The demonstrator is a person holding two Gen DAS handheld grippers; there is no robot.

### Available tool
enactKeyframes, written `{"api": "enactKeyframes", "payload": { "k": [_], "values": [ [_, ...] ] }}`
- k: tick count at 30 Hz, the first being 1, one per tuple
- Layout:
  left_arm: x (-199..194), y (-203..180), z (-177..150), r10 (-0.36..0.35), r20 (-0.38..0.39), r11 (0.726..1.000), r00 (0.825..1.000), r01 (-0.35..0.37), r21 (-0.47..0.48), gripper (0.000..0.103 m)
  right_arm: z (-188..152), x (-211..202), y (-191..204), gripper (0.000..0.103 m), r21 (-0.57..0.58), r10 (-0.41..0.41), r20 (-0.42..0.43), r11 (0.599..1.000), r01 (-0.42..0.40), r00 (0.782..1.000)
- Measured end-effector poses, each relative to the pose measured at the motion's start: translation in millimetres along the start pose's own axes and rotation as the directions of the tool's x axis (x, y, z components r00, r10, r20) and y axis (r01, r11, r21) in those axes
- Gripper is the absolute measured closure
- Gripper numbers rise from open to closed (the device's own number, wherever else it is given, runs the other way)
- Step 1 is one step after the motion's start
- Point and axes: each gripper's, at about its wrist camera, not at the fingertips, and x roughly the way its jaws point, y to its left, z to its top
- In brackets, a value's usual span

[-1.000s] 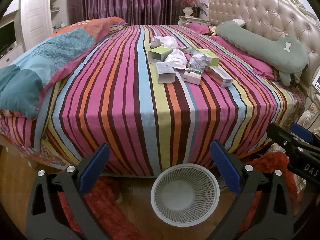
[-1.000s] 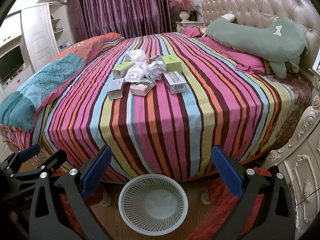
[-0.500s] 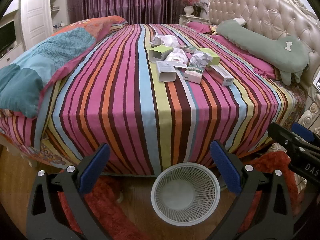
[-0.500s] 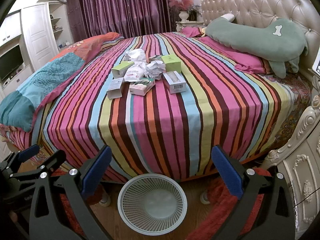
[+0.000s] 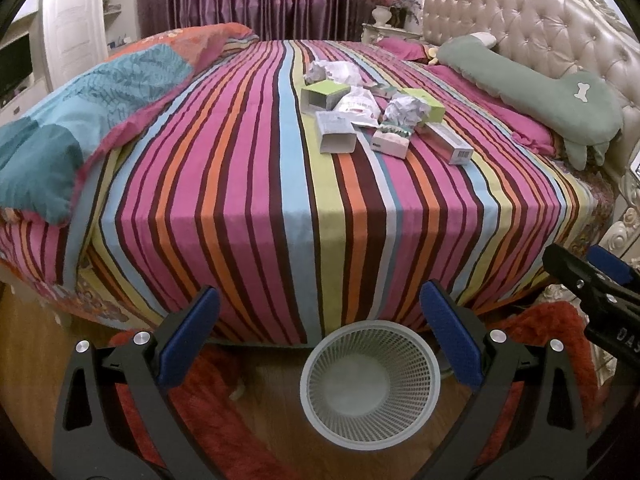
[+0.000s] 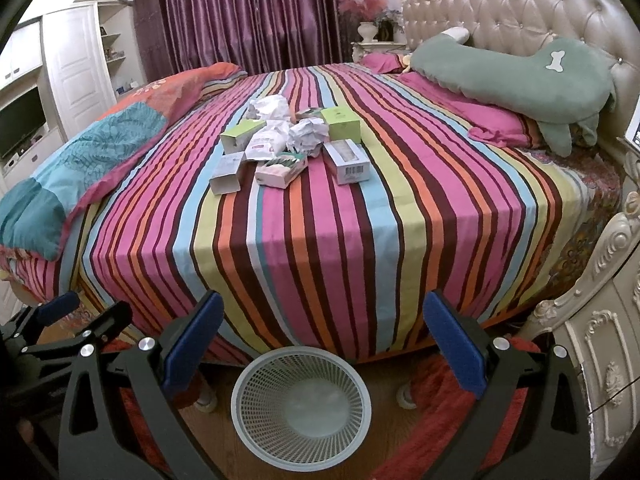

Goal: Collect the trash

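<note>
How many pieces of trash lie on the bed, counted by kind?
Green boxes: 2
White or pale boxes: 3
Crumpled paper balls: 2
White pouch: 1
Total: 8, plus one small piece behind the pile, too hidden to classify.
</note>
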Motion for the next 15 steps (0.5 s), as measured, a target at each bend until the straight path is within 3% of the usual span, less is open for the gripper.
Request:
{"api": "enactKeyframes", "payload": {
  "k": [15],
  "values": [
    [41.3,14.0,0.8,0.021,-0.071,0.999,0.997,-0.024,-0.042,0.006,1.5,30.7,1.1,0.007,-0.036,-0.022,-0.03,0.999,0.021,0.999]
  ]
}}
